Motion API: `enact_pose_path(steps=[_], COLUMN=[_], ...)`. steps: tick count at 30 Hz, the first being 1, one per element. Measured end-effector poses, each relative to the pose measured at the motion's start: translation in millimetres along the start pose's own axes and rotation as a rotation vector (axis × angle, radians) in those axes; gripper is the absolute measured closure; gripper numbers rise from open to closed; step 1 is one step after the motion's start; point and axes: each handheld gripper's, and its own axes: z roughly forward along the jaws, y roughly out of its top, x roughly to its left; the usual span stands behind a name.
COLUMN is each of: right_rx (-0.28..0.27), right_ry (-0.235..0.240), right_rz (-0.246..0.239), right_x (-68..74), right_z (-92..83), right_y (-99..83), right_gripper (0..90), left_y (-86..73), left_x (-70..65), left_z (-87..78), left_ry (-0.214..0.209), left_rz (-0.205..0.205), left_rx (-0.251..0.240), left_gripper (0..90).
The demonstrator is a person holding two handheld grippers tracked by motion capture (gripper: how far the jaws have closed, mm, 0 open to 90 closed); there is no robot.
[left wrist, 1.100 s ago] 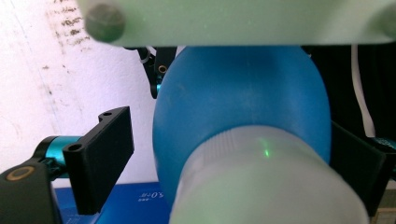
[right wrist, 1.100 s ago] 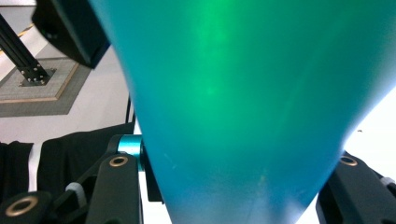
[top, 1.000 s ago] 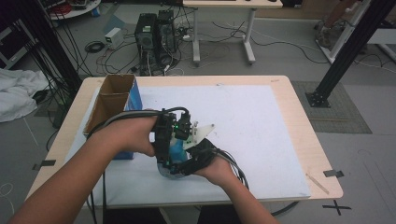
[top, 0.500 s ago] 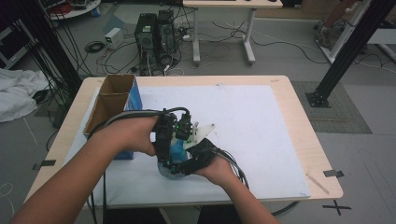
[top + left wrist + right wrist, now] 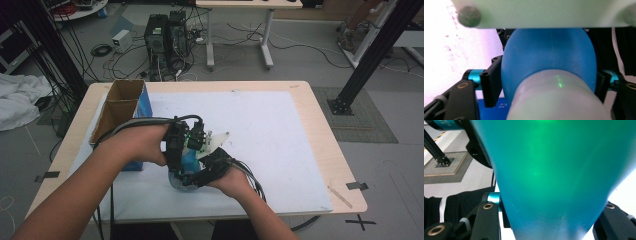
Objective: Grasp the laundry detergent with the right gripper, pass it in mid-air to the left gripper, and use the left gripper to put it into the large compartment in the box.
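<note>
My right gripper (image 5: 192, 172) jaws clamped on blue plastic bottle (image 5: 549, 62), held above table (image 5: 300, 150). My left gripper (image 5: 182, 142) jaws just closing onto bottle's whitish cap (image 5: 556, 100) end, pads at its sides. Grasp done; opening judged left.

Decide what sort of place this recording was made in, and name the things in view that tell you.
Most likely a lab or workshop: desktop computer towers stand on the floor amid loose cables, a black metal frame rises at the right, and tape marks dot the floor beside the table.
</note>
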Motion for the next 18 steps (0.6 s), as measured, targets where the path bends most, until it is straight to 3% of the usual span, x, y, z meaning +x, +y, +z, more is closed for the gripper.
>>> enact_pose_path(steps=[9,18], right_rx=[-0.002,-0.010], right_ry=[-0.005,0.021], right_rz=[0.000,0.000], right_x=[-0.5,-0.2], right_z=[0.3,1.2], right_y=[0.0,0.8], right_gripper=[47.2,46.7], left_y=[-1.1,0.8], left_x=[0.8,0.0], left_z=[-0.8,-2.9], left_ry=[-0.004,-0.017], left_rz=[-0.007,-0.033], left_rx=[-0.011,0.026], left_gripper=[37.5,38.1])
